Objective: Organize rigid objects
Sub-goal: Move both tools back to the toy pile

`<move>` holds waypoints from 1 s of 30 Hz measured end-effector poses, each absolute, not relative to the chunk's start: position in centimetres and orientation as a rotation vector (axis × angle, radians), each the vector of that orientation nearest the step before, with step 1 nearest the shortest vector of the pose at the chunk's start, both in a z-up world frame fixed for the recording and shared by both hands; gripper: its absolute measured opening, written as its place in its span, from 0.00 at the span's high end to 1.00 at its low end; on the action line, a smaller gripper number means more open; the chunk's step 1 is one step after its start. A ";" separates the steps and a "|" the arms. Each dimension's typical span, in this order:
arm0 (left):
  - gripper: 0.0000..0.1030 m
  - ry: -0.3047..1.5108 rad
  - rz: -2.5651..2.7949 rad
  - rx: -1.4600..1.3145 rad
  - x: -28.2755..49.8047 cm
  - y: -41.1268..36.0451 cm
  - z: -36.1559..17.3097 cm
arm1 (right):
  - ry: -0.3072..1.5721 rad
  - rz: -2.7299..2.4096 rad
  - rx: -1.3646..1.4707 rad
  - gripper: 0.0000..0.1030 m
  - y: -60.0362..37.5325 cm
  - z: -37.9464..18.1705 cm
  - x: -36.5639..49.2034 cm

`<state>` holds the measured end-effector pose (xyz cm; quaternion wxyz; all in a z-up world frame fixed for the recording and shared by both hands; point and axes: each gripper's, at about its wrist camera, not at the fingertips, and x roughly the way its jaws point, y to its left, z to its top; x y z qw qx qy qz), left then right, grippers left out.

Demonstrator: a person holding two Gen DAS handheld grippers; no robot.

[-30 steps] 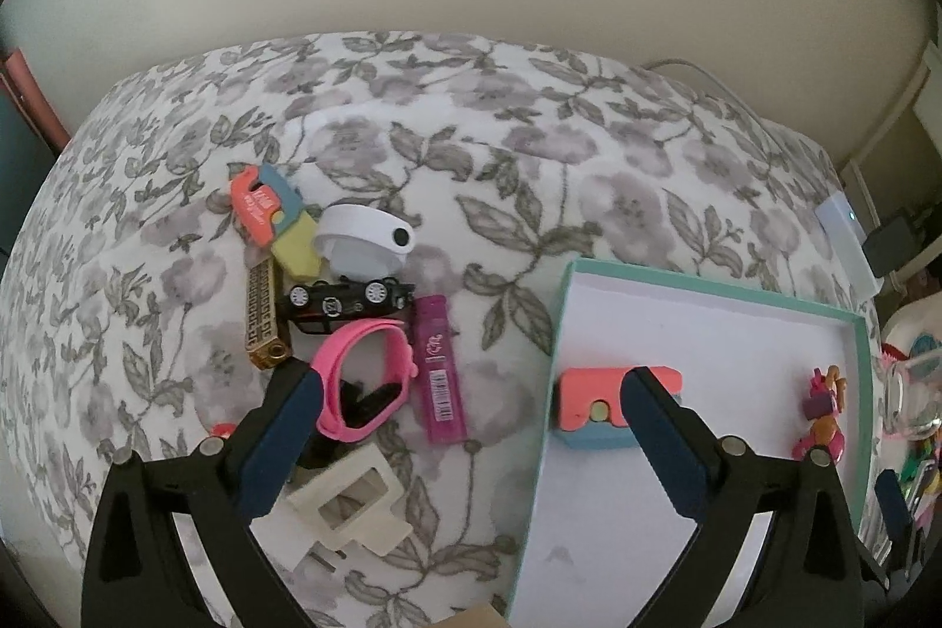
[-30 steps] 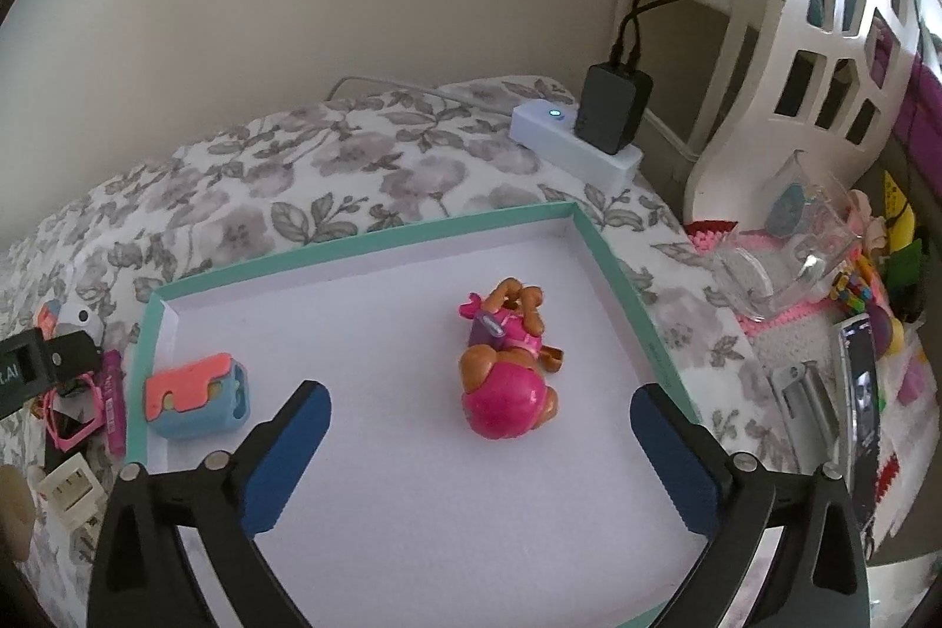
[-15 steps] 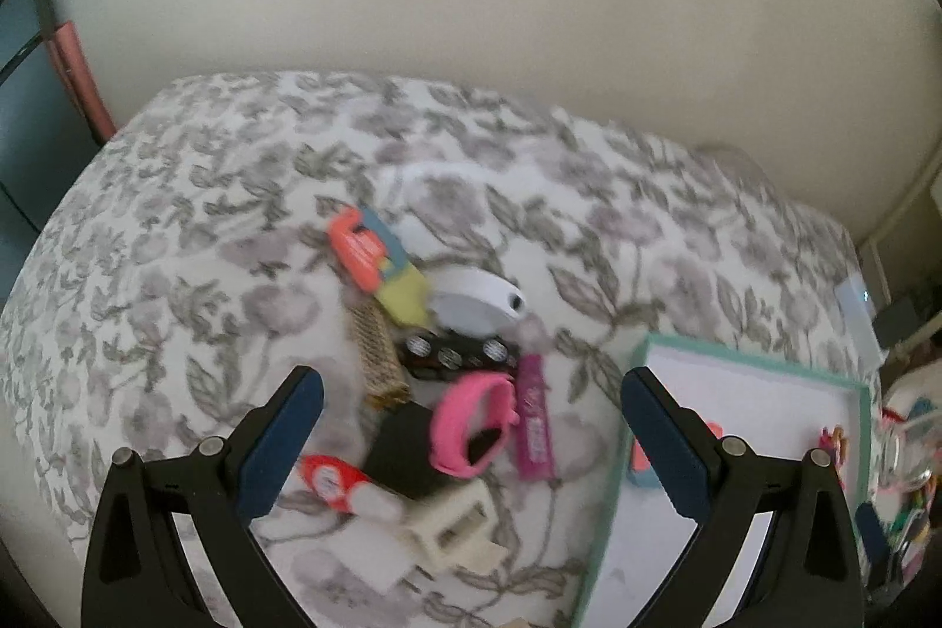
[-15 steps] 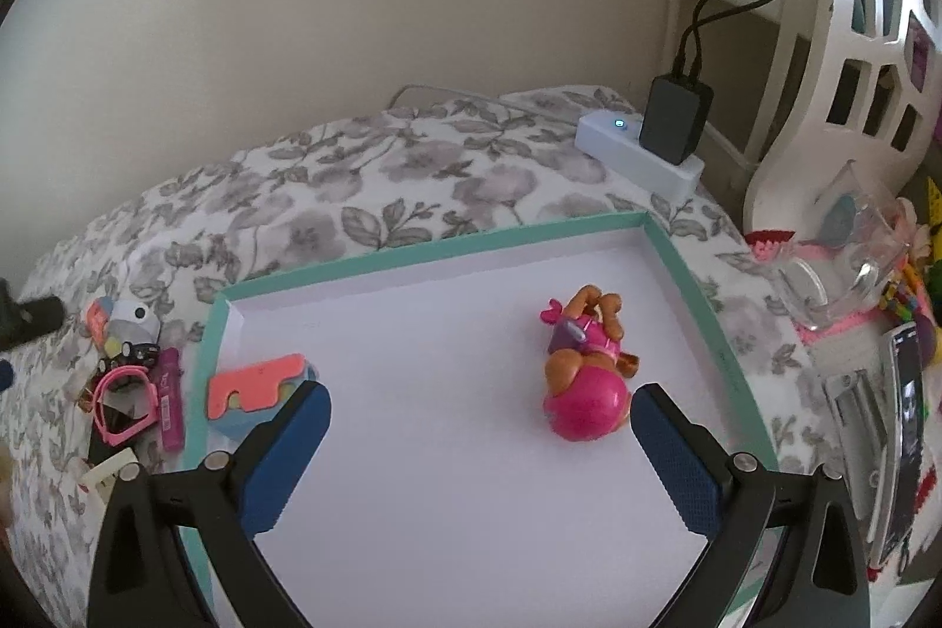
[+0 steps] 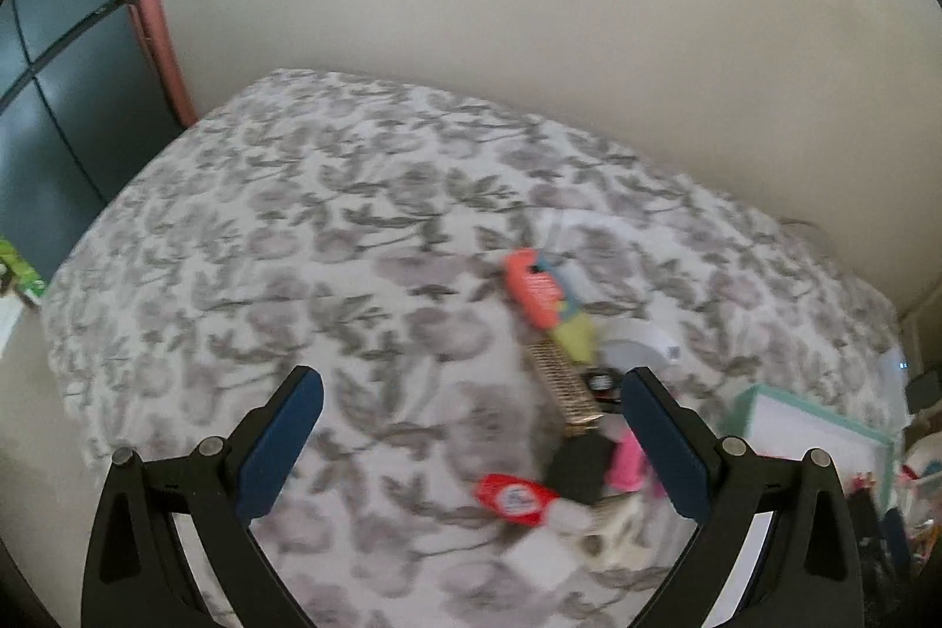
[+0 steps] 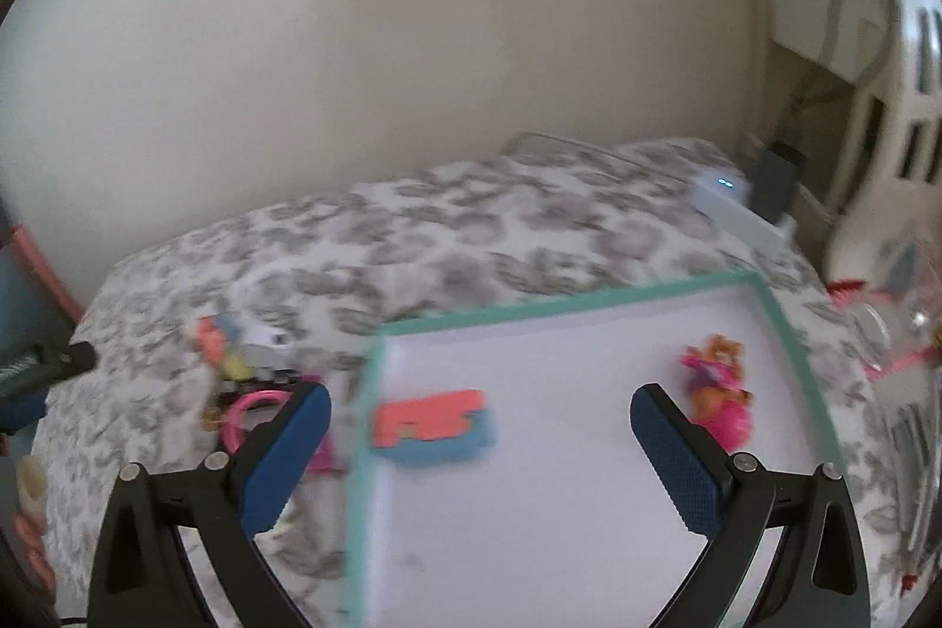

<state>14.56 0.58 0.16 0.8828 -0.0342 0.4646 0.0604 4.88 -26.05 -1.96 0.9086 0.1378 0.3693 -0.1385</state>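
Note:
A teal-rimmed white tray (image 6: 783,328) lies on the floral cloth; it holds a coral-and-blue block (image 6: 433,428) and a pink toy figure (image 6: 718,392). A pile of small objects lies left of the tray: a coral tag (image 5: 533,289), a gold bar (image 5: 565,384), a red-capped item (image 5: 512,498), a black piece (image 5: 580,466) and a pink band (image 6: 253,407). My left gripper (image 5: 468,442) is open and empty, above the cloth left of the pile. My right gripper (image 6: 480,454) is open and empty, over the tray's left part.
A white power strip (image 6: 736,210) with a black charger (image 6: 777,183) sits at the far right edge of the table. Clutter (image 6: 901,334) lies to the right of the tray. A wall stands behind. A dark window (image 5: 53,98) is at the left.
Both grippers have drawn back and swung left. The pile has slid to the right in the left wrist view, the tray to the right in the right wrist view. Nothing was grasped.

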 end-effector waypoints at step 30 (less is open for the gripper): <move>0.02 1.314 0.191 -0.177 14.7 5.0 -9.4 | 1.095 0.161 0.273 0.13 -14.5 -10.9 10.3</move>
